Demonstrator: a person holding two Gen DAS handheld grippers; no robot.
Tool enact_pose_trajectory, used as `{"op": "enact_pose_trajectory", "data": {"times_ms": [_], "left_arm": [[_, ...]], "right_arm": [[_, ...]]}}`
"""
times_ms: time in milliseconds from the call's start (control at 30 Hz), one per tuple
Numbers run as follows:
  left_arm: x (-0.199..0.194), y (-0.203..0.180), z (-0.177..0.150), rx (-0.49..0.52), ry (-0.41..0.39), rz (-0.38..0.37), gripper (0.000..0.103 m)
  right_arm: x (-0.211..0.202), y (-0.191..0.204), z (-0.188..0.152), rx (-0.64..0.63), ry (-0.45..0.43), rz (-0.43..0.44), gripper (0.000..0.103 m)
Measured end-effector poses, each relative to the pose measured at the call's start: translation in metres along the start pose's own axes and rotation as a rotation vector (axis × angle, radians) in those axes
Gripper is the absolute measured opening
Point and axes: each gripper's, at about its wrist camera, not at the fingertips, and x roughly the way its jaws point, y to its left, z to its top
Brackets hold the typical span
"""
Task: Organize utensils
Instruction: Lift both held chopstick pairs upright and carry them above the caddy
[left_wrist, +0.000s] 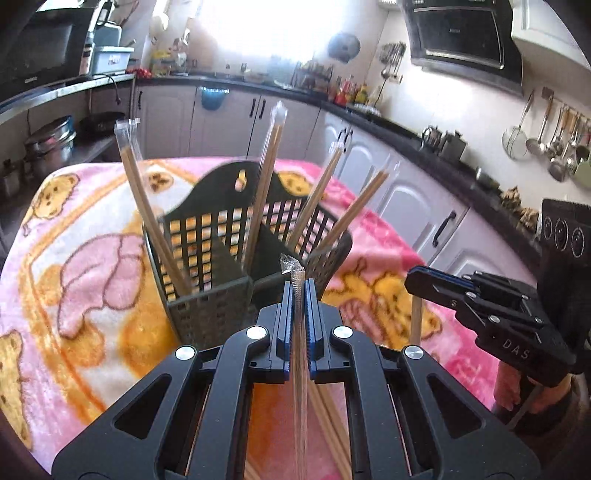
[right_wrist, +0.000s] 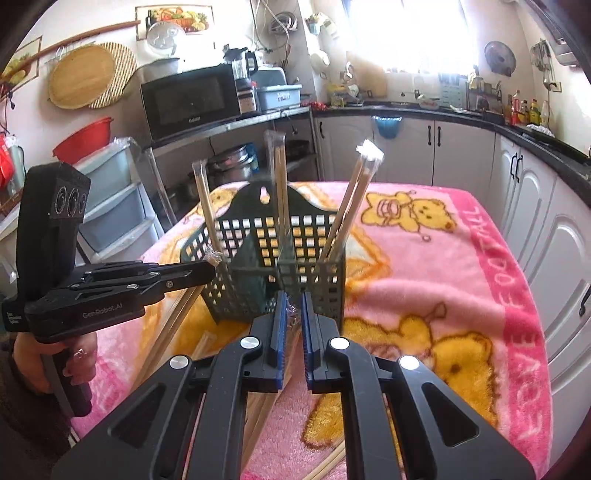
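Note:
A dark slatted utensil basket stands on the pink blanket, divided into compartments, with several plastic-wrapped chopstick pairs standing in it. My left gripper is shut on a wrapped chopstick pair, just in front of the basket's near wall; it shows from the side in the right wrist view. My right gripper is shut on another wrapped chopstick pair close to the basket's near wall; it shows in the left wrist view.
More loose chopsticks lie on the pink bear-print blanket below the grippers. Kitchen cabinets, a dark counter and a shelf with a microwave surround the table.

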Motion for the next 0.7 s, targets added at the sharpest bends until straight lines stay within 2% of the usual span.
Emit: {"op": "enact_pose_trajectory", "data": {"times_ms": [333,700], "left_arm": [[-0.015,-0.011,0.03,0.004,-0.1,0.009,0.003],[-0.025,-0.019,0.06,0.007,-0.169,0.0,0.003]], "right_arm": [[-0.029,-0.004,0.025,-0.008,-0.09,-0.022,0.007],[-0.044,-0.002,0.045,-0.024,-0.151,-0.022,0.006]]}}
